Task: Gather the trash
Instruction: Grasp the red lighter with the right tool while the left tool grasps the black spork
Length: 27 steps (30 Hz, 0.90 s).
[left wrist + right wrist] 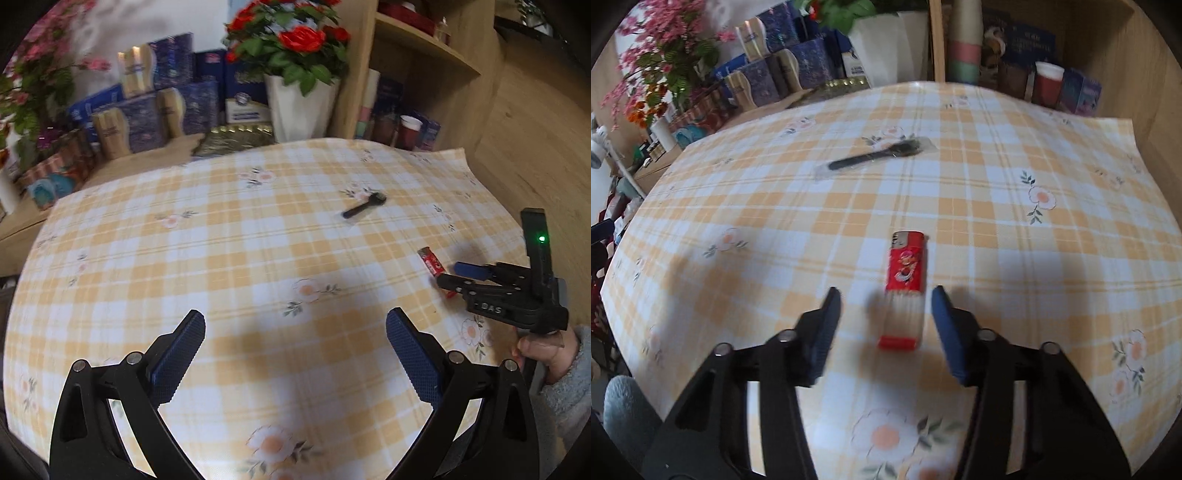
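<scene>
The right gripper (882,325) straddles the lower end of a red plastic lighter with a silver metal top (905,284), which lies flat on the surface under a yellow-and-white checked tablecloth with daisy prints (1015,206); its 2 blue pads stand partly closed on either side of the lighter without pressing it, a gap showing on each flank. The left gripper (295,354) hangs wide and empty over bare cloth. A clean pickup likely calls for centring the lighter between the pads, since it sits nearer the right one, then squeezing across its narrow width before lifting. A black plastic fork in a clear wrapper (875,157) waits farther back, well apart.
</scene>
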Tool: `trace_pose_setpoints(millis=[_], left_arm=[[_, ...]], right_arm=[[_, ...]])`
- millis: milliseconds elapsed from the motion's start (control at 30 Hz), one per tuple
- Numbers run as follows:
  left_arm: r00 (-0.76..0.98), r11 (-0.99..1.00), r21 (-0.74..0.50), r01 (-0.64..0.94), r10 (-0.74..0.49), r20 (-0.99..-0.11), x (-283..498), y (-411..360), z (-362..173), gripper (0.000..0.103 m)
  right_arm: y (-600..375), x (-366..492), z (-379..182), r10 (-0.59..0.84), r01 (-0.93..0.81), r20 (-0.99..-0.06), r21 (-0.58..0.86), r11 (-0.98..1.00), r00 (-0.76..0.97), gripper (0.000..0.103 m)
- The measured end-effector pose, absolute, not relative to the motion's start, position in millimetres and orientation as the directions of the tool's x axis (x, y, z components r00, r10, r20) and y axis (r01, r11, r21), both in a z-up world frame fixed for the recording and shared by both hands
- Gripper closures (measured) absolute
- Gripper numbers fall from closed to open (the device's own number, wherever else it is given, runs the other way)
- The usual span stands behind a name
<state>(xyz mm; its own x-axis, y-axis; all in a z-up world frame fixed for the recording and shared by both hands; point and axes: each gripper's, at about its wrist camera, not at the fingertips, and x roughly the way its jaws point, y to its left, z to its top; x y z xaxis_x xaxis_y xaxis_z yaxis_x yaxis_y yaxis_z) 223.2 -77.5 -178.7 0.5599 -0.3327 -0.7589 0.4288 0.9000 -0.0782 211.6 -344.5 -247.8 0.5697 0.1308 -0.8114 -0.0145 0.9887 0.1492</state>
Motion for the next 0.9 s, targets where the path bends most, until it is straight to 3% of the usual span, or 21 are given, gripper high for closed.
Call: trace_pose_setpoints(millis=[133, 200, 300, 367, 600, 733, 900], left_arm=[[0.546, 0.851, -0.023, 0.525, -0.357, -0.757, 243.7, -113.1, -187.0, 0.007], [0.515, 0.829, -0.052, 0.556, -0.393, -0.762, 255.0, -125.7, -192.7, 0.008], [0.452, 0.794, -0.072, 0.604, -0.416, -0.789, 277.4, -149.4, -204.2, 0.017], [0.453, 0.771, -0.031, 0.636, -0.406, -0.794, 291.1, -166.9, -208.8, 0.019], [0.444, 0.685, 0.091, 0.723, -0.359, -0.821, 336.3, -227.0, -230.2, 0.029], [0.426, 0.672, 0.088, 0.736, -0.358, -0.831, 356.2, -250.5, -236.5, 0.043], [0.421, 0.668, 0.121, 0.734, -0.309, -0.853, 379.6, -273.8, -252.2, 0.045]], right_arm=[[-344.8, 220.4, -259.0, 0.128, -0.015, -0.821, 0.143, 0.99, 0.556, 0.062], [-340.9, 221.3, -260.0, 0.101, -0.028, -0.822, 0.103, 0.994, 0.561, 0.064], [-340.7, 223.7, -260.1, 0.101, -0.041, -0.821, 0.095, 0.995, 0.562, 0.065], [-345.8, 224.5, -259.6, 0.099, -0.021, -0.822, 0.106, 0.994, 0.561, 0.076], [-359.2, 219.7, -254.8, 0.108, 0.018, -0.802, 0.147, 0.989, 0.587, 0.077], [-381.2, 204.9, -244.5, 0.116, 0.076, -0.762, 0.211, 0.974, 0.637, 0.077], [-397.9, 184.5, -236.4, 0.137, 0.104, -0.731, 0.274, 0.956, 0.669, 0.077]])
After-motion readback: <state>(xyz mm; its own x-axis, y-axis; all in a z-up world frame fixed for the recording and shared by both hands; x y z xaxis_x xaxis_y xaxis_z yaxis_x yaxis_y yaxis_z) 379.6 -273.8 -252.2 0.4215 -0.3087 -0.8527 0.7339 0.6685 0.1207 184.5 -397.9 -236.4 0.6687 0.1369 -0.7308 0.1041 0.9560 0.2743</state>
